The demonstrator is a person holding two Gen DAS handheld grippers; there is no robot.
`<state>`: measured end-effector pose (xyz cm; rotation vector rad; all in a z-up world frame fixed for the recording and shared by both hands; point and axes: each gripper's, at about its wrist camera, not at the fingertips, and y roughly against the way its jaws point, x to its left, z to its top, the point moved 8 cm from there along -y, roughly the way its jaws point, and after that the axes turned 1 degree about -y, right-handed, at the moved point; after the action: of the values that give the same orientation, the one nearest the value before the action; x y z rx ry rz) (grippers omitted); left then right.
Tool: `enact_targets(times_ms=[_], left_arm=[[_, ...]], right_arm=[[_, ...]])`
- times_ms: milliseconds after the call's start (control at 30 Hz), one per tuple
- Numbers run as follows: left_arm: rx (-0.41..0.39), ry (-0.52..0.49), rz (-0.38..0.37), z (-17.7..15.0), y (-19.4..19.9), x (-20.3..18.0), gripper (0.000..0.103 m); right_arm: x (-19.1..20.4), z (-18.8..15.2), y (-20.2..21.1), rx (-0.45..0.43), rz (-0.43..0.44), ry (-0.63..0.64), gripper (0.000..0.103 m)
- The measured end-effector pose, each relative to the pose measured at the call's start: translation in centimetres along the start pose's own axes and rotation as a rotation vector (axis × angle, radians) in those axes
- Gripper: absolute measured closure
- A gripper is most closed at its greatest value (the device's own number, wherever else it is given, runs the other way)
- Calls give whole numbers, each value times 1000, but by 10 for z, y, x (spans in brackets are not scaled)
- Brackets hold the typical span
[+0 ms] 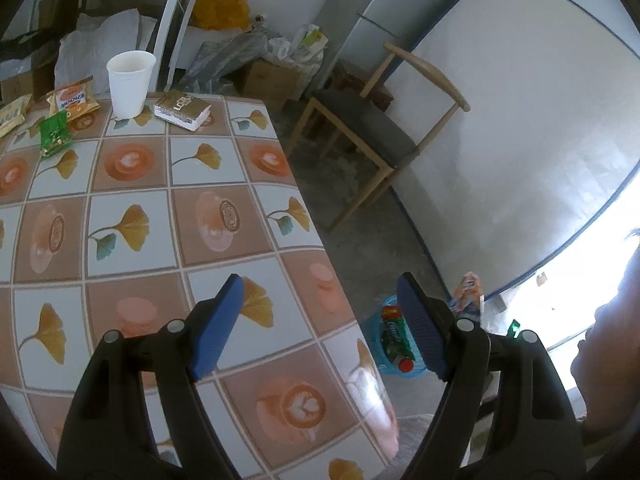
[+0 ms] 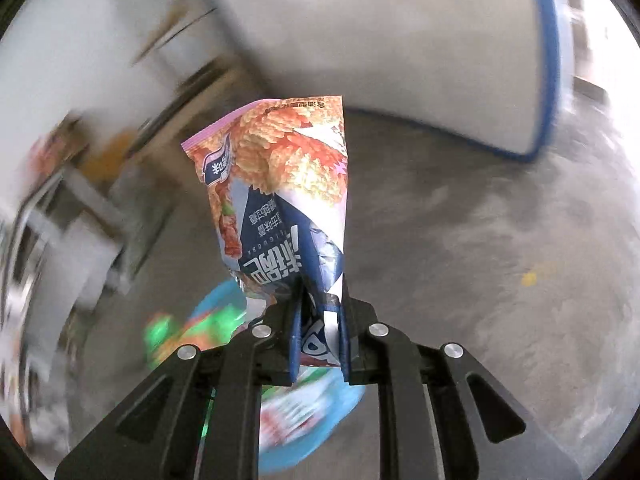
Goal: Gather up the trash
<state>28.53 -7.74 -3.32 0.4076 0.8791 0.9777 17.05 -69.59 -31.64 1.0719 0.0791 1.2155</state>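
My right gripper [image 2: 319,300] is shut on the bottom of a crumpled snack bag [image 2: 280,184] with orange chips printed on it, held up in the air. Below it on the floor sits a blue basket [image 2: 304,420], blurred, with colourful trash inside. In the left wrist view my left gripper [image 1: 320,292] hovers open and empty over the table's near corner. The same snack bag [image 1: 466,292] peeks out past its right finger, above the blue basket [image 1: 386,316], which holds a bottle with a red cap. On the table's far side stand a white paper cup [image 1: 130,82], a gold-and-white box [image 1: 182,111], a green wrapper [image 1: 54,134] and an orange snack pack [image 1: 72,100].
The table [image 1: 160,216] wears a tiled cloth with leaf and coffee prints. A wooden chair [image 1: 372,128] stands on the concrete floor beside a white mattress [image 1: 520,140] leaning on the wall. Boxes and bags pile up at the back. A person's hand [image 1: 608,360] is at the right edge.
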Motion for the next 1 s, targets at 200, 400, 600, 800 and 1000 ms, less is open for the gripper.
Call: enact_targets(times_ms=[200,400,600,800,1000], left_arm=[[-67,31,-60,-4,47,1,29],[-142,30,-85,-10,104,5,29],[-245,21,-84,-22,173,17,29],[-285,29,-69,-26,203,30,29],[-279,49,-72,-33,205,36,29]], right_arm=[[31,-73,-55,255,-73,57,76],[24,-88,-80,308,-254,46,45],[34,-73,-51,230,-240,16,38],[44,-46,-45,103,-282,59,38],[33,-36,-79,132,-289,-9,56]])
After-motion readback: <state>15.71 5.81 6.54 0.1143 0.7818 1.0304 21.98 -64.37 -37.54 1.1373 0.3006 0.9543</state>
